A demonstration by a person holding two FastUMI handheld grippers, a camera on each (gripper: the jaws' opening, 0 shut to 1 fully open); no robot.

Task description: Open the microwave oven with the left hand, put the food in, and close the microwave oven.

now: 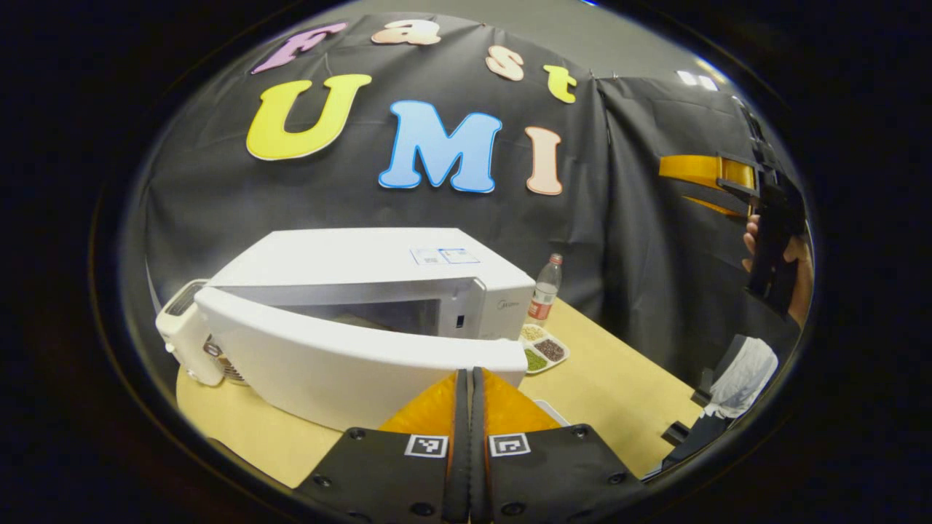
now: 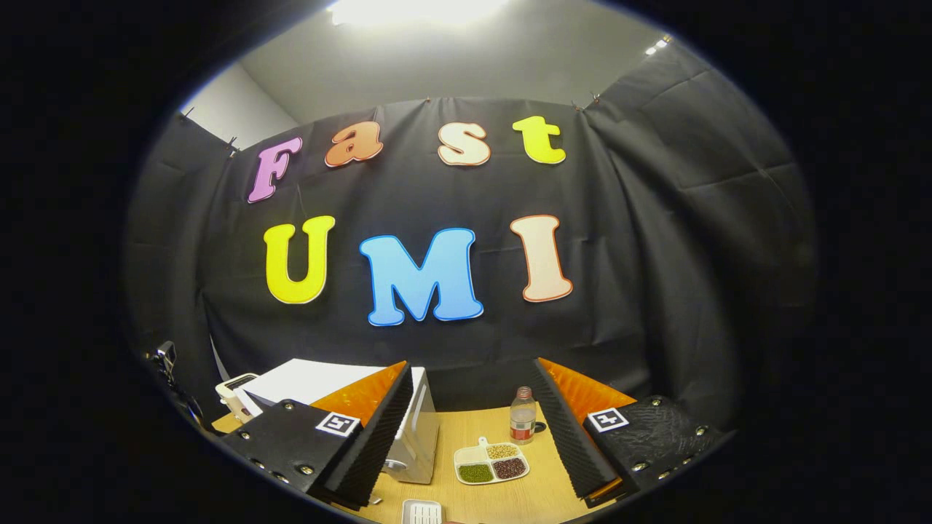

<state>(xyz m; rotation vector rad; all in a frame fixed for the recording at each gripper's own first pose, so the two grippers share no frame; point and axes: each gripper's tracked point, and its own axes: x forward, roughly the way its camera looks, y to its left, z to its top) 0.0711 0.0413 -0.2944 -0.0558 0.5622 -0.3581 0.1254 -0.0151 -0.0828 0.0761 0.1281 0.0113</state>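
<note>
The white microwave [image 1: 378, 262] stands on the wooden table [image 1: 619, 393] with its door [image 1: 328, 364] swung partly out towards me, so the dark cavity [image 1: 393, 314] shows behind it. My left gripper [image 1: 470, 372] is shut, its tips low against the door's free edge, with nothing visible between them. A white divided plate of food [image 1: 545, 348] lies just right of the microwave. In the right gripper view the food plate [image 2: 491, 462] lies on the table below and ahead of my right gripper [image 2: 473, 437], which hangs open well above it. The microwave [image 2: 419, 437] is to its left.
A small bottle [image 1: 546, 290] stands behind the food plate; the bottle [image 2: 522, 416] sits between the open fingers' line of sight. A small white appliance [image 1: 182, 320] is left of the microwave. A white ribbed object [image 2: 422, 511] lies at the near table edge. A hand [image 1: 794, 262] holds the right gripper [image 1: 717, 178] high.
</note>
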